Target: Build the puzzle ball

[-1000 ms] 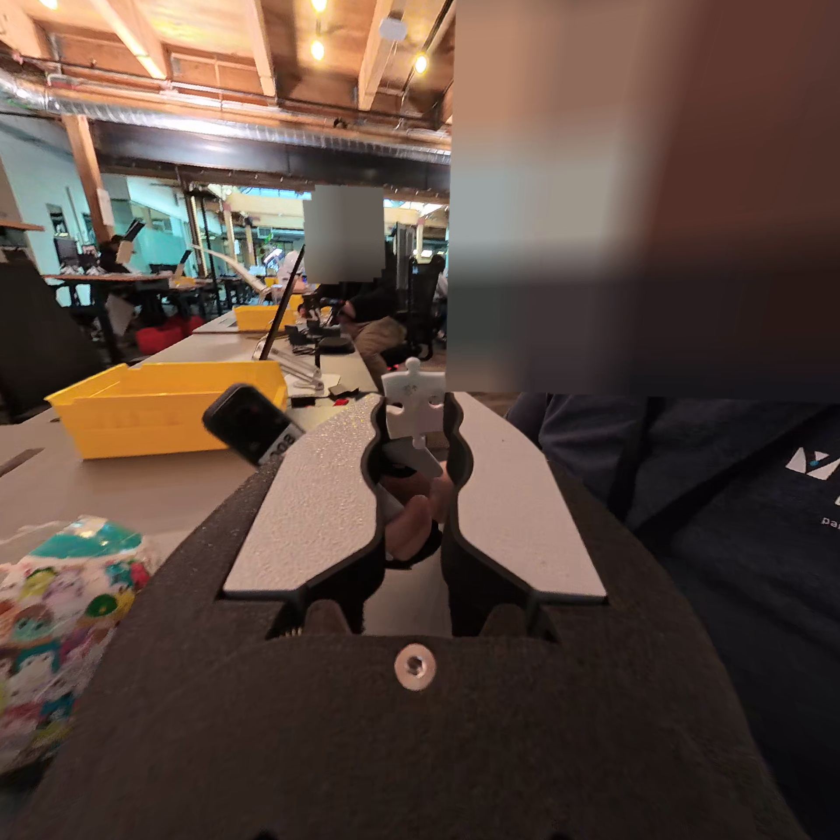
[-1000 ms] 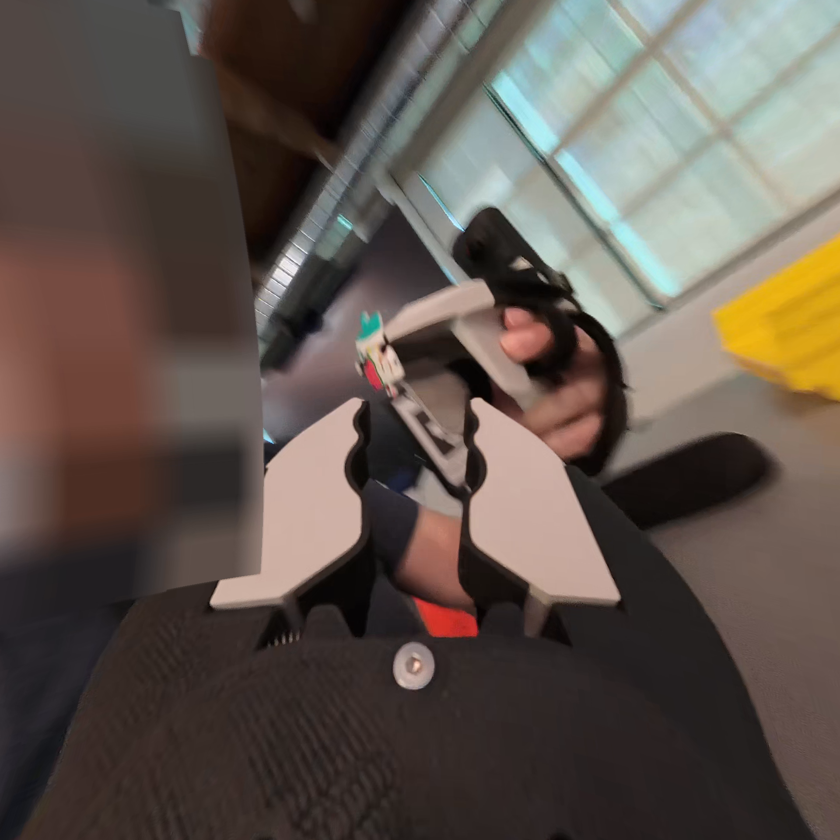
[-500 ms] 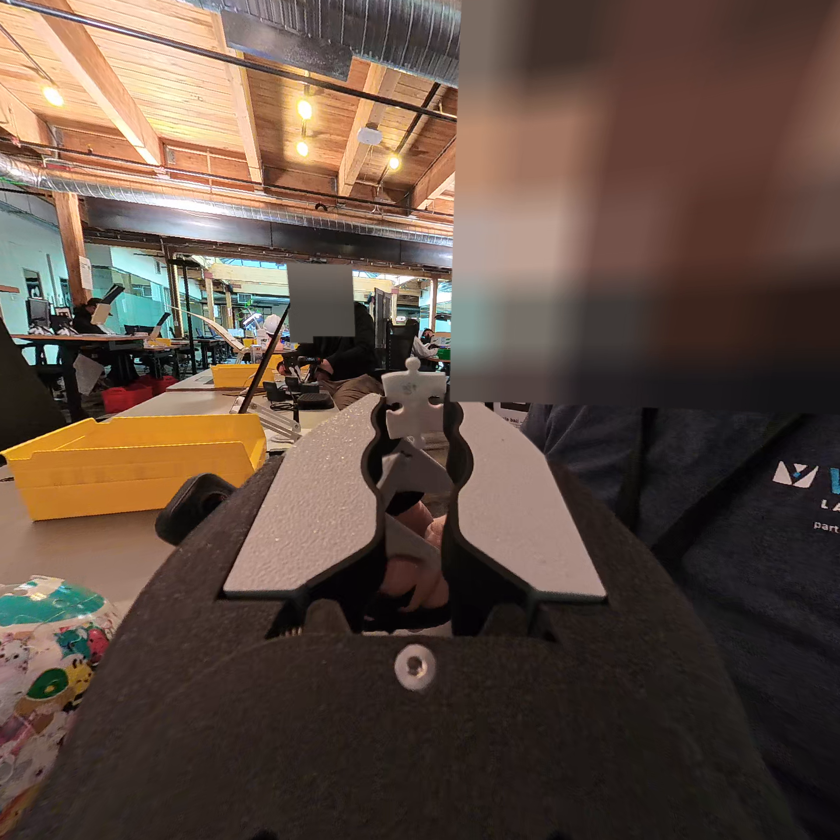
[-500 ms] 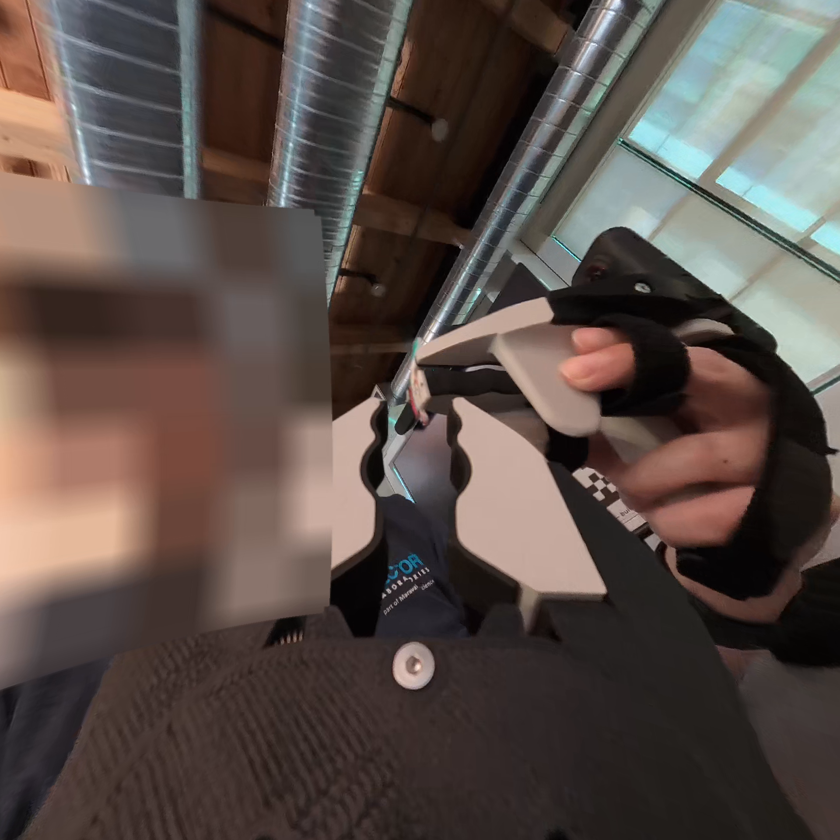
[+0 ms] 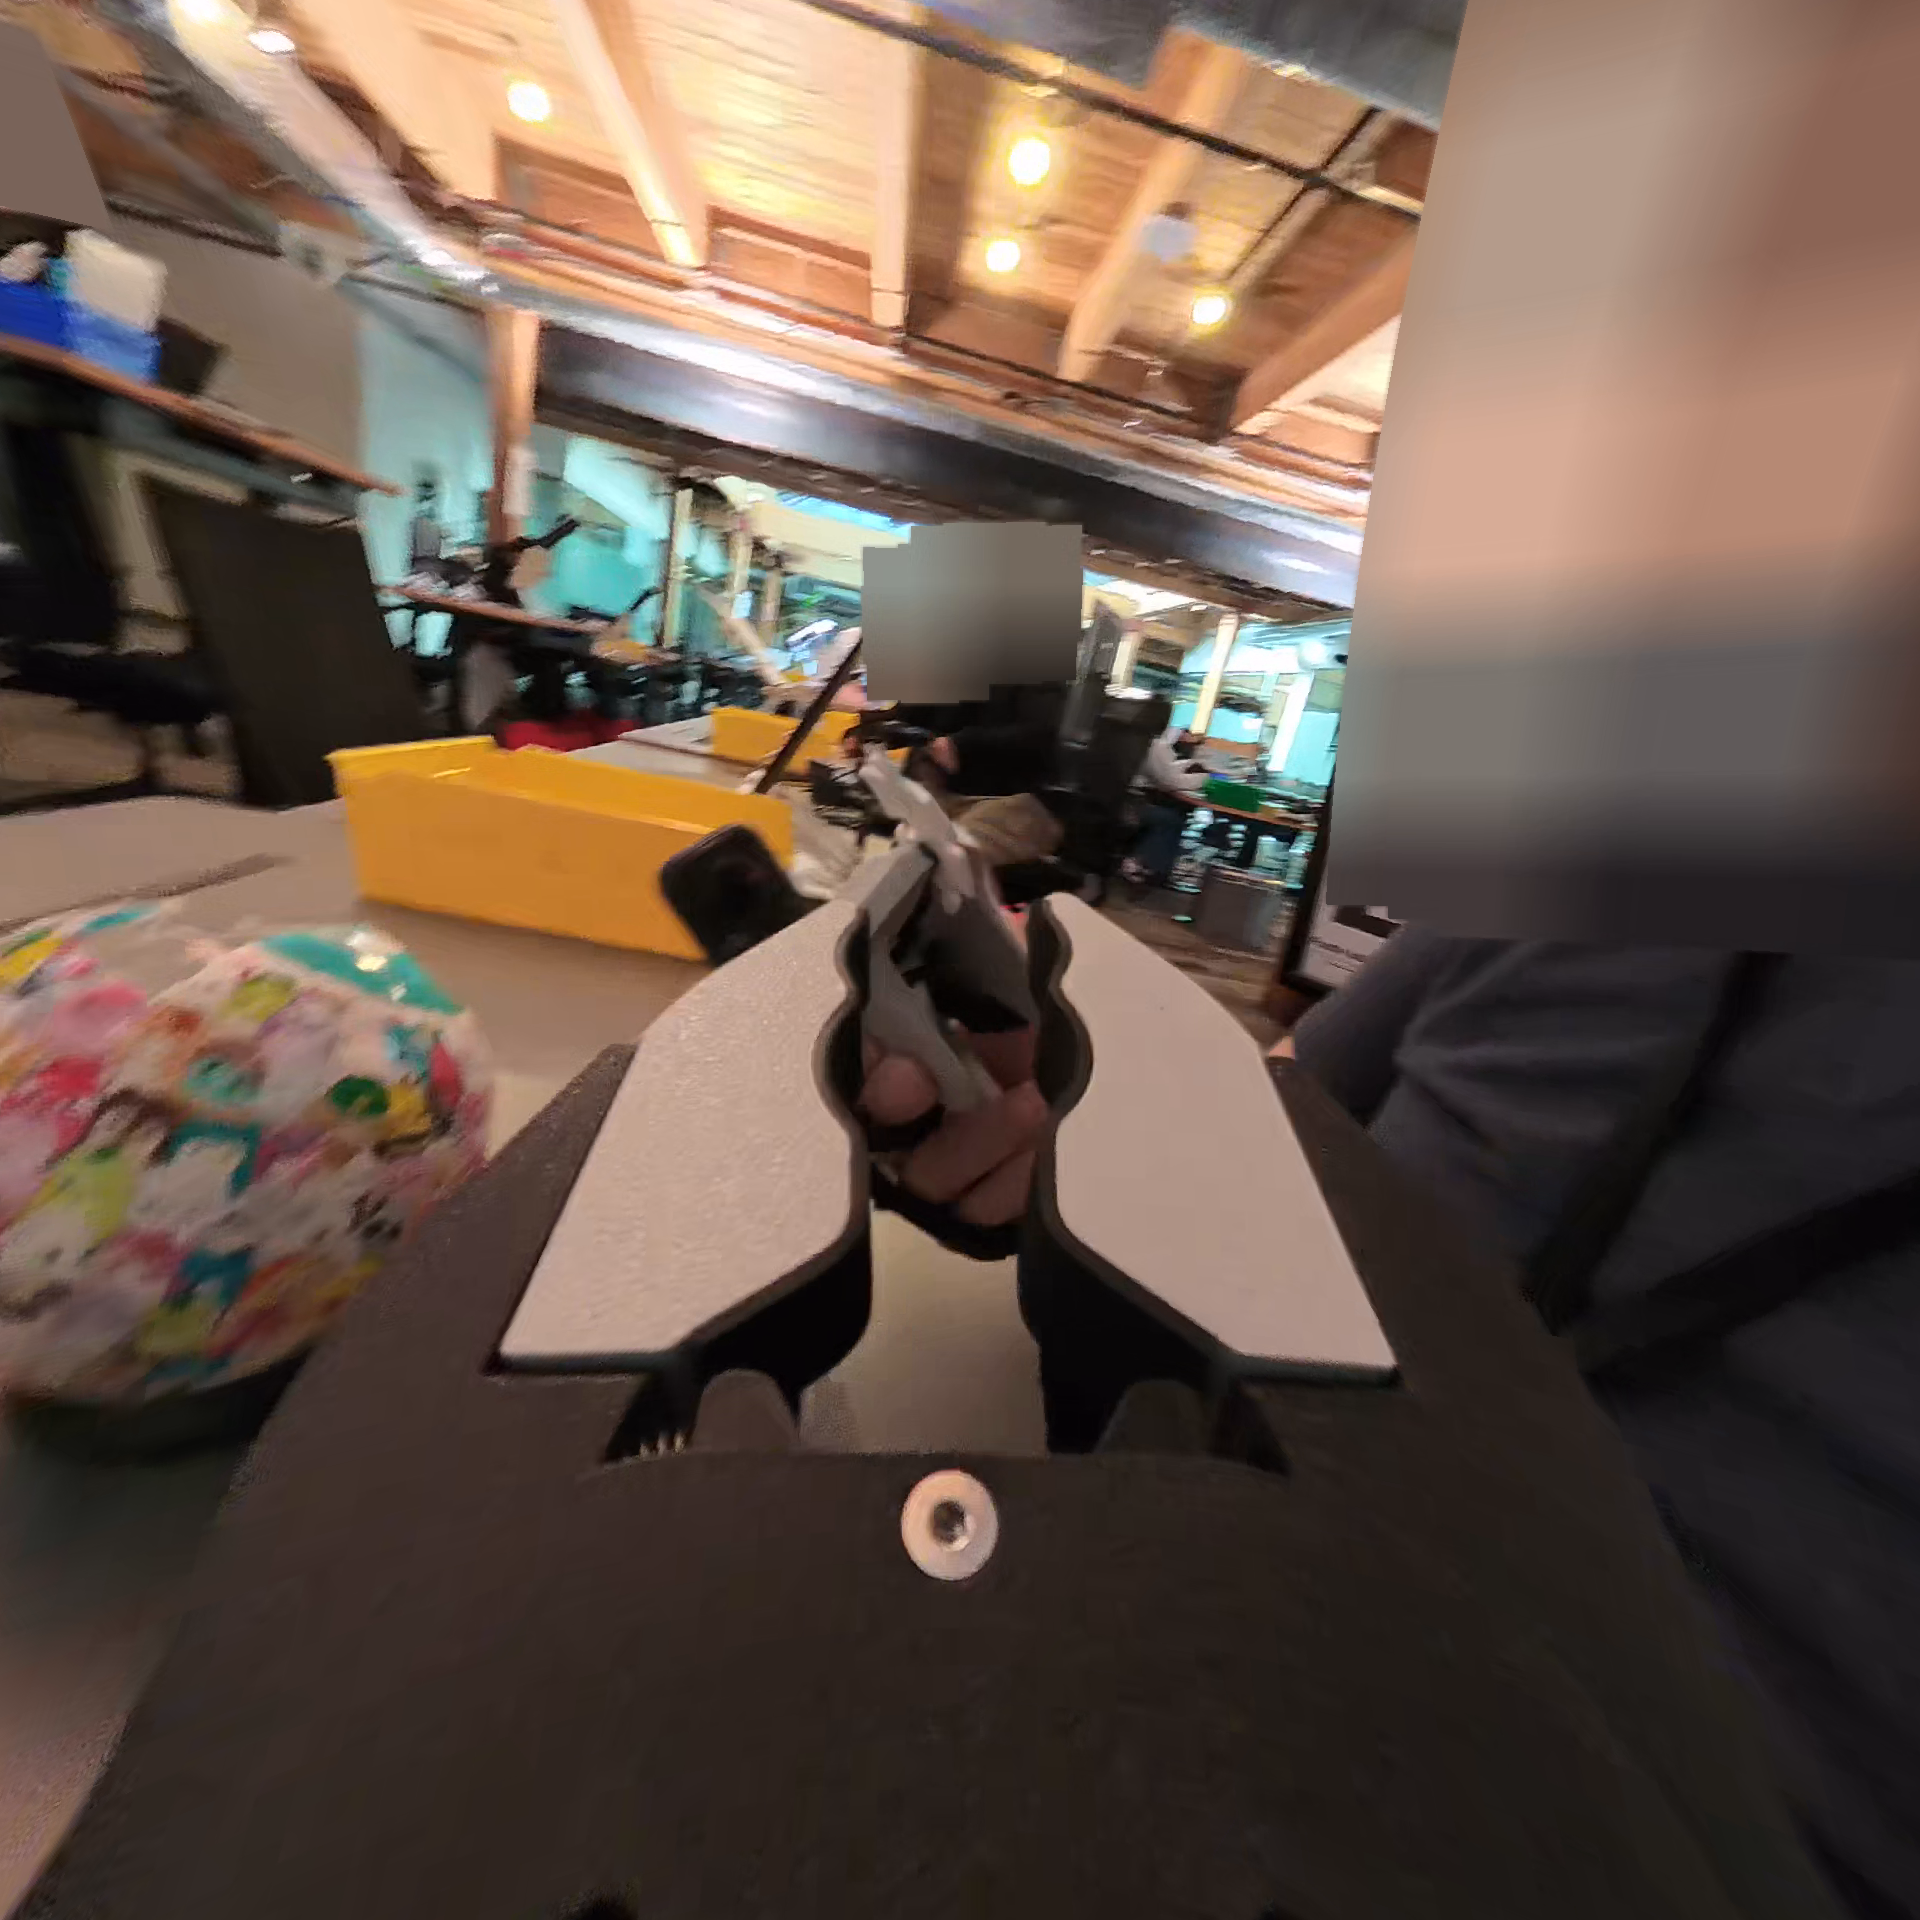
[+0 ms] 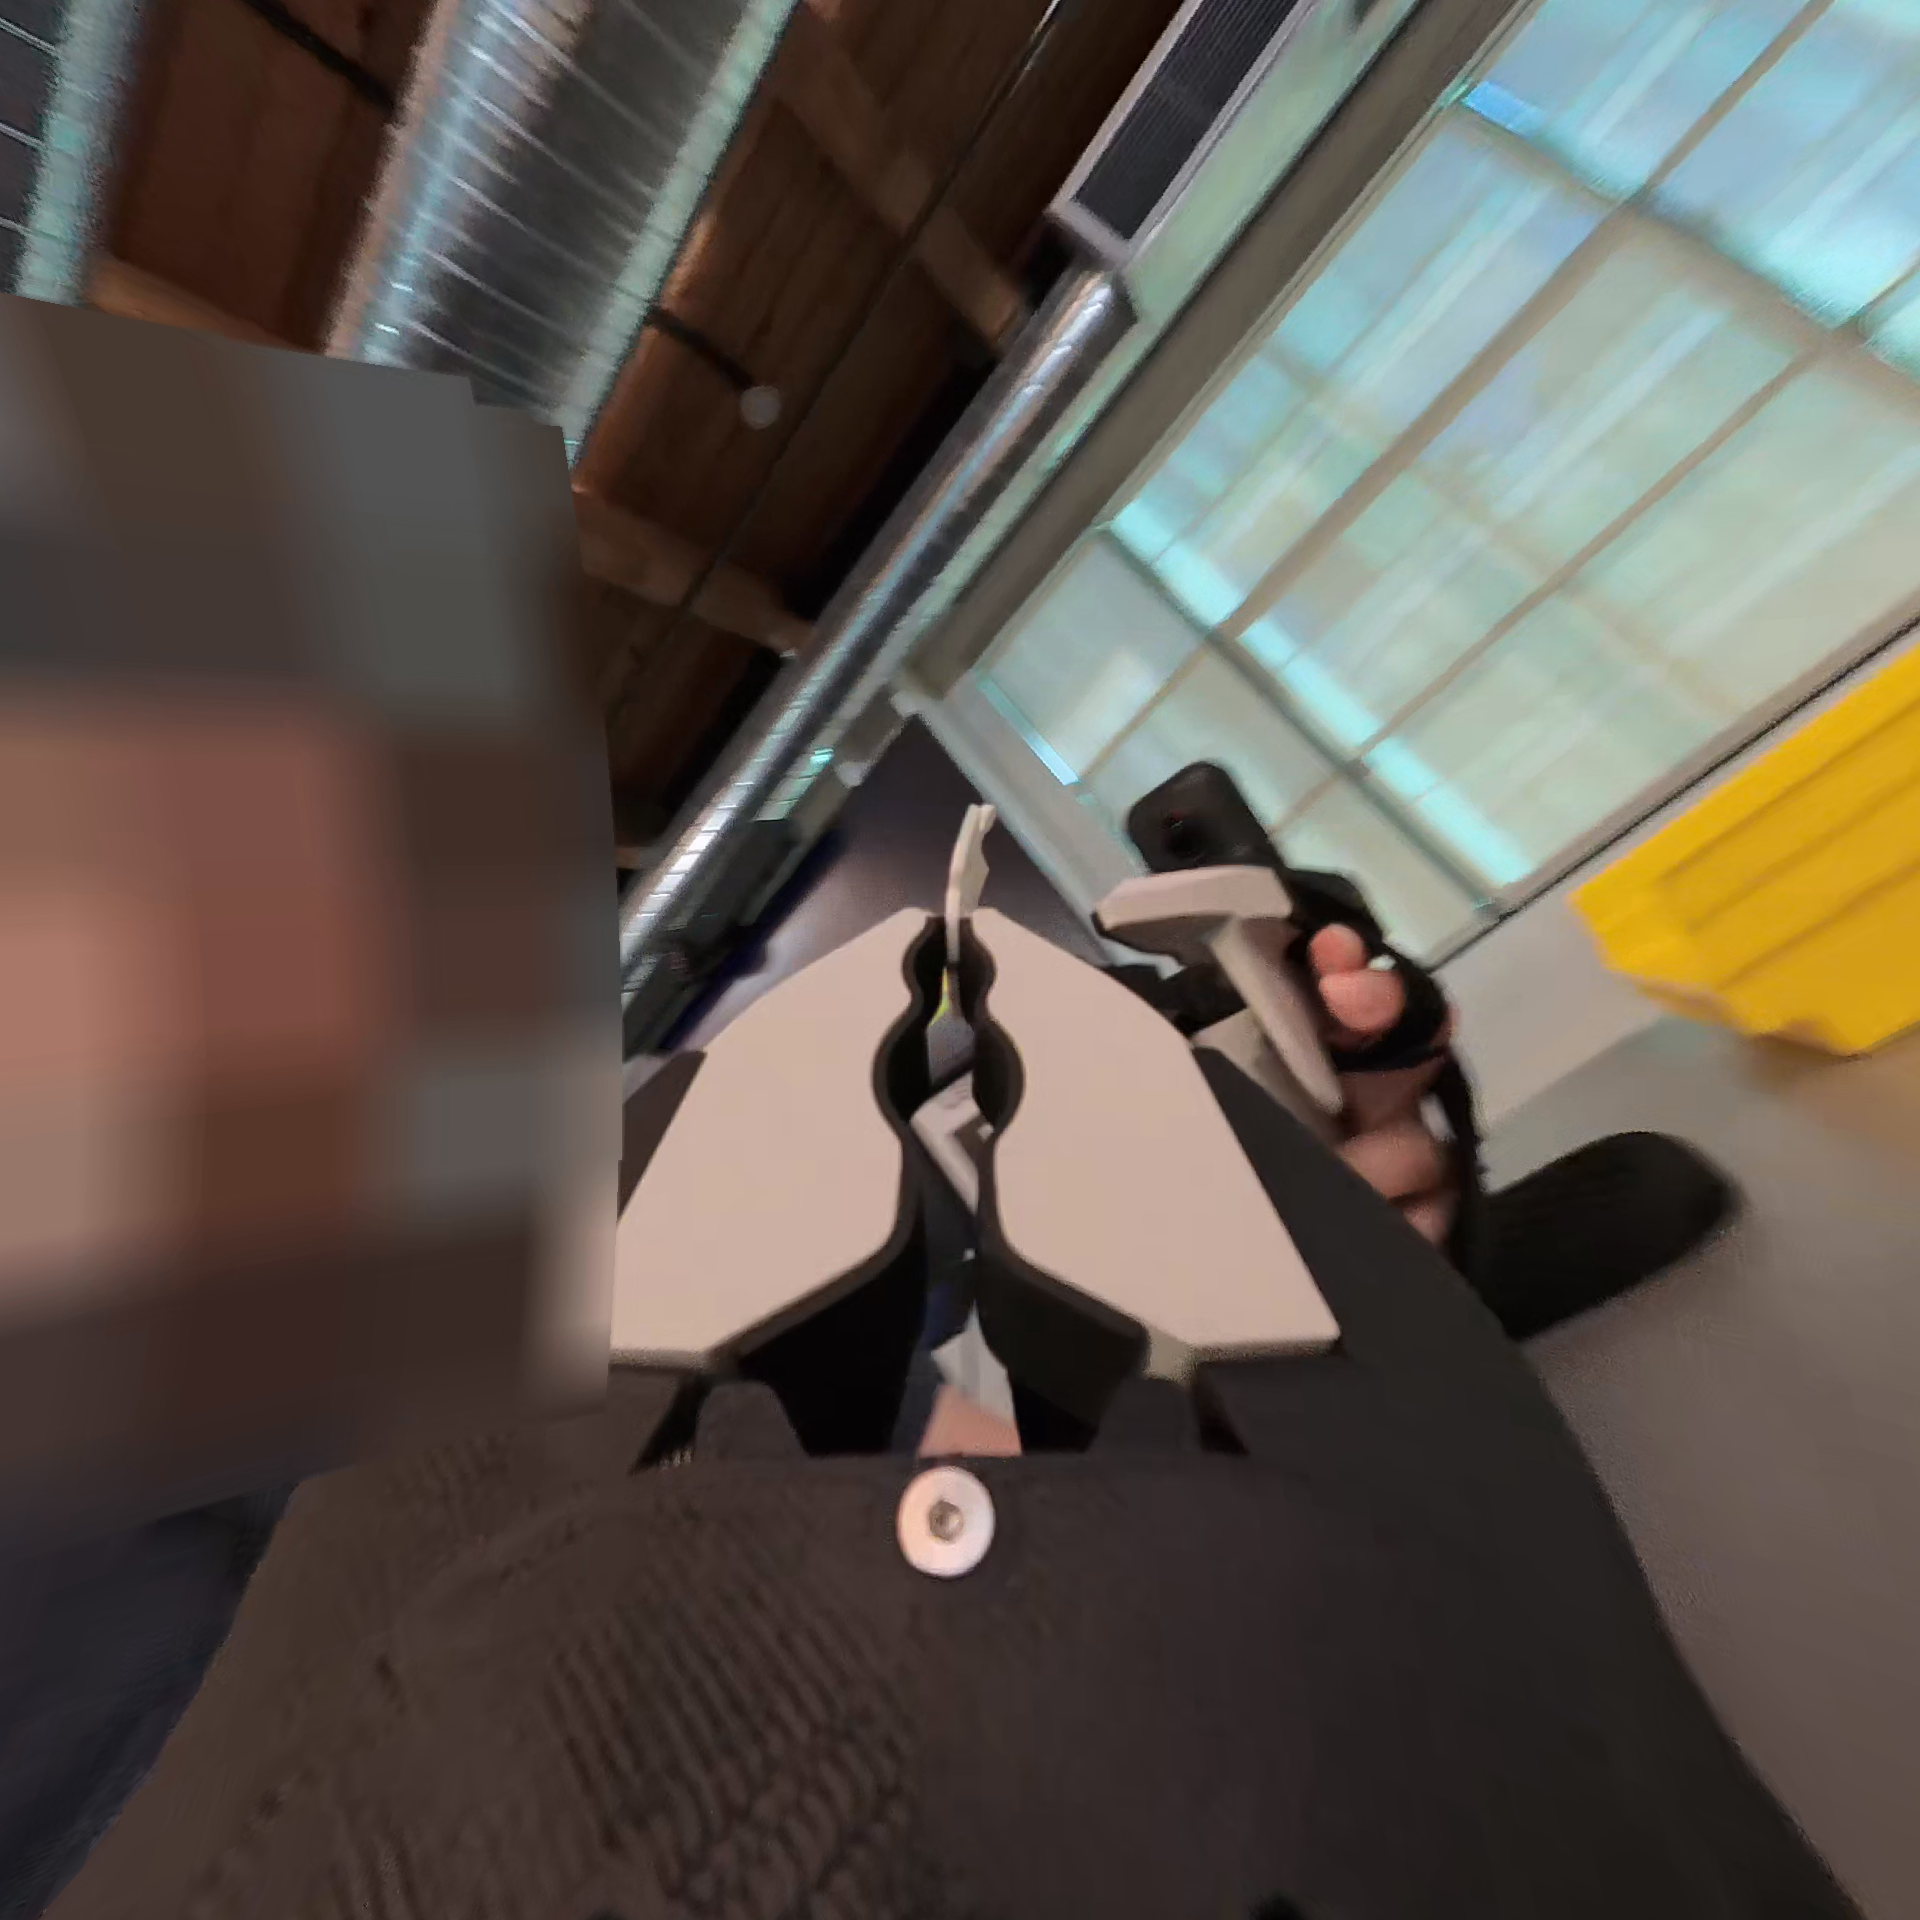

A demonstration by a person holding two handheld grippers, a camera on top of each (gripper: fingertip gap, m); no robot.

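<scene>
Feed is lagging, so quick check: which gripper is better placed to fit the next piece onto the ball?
Right, probably. The right gripper is shut on the puzzle piece. The left gripper is open and empty, though nearer the ball on the table.

Wooden beam ceiling (image 5: 769, 135) with lit lamps | steel duct (image 6: 499, 187) beside it | tall windows (image 6: 1507, 499) below | grey table (image 5: 156, 842)

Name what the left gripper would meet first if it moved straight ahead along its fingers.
Probably the right gripper, which sits directly ahead, pinching a white puzzle piece. The left gripper is open and empty; depth is unclear, so the gap between them cannot be judged.
</scene>
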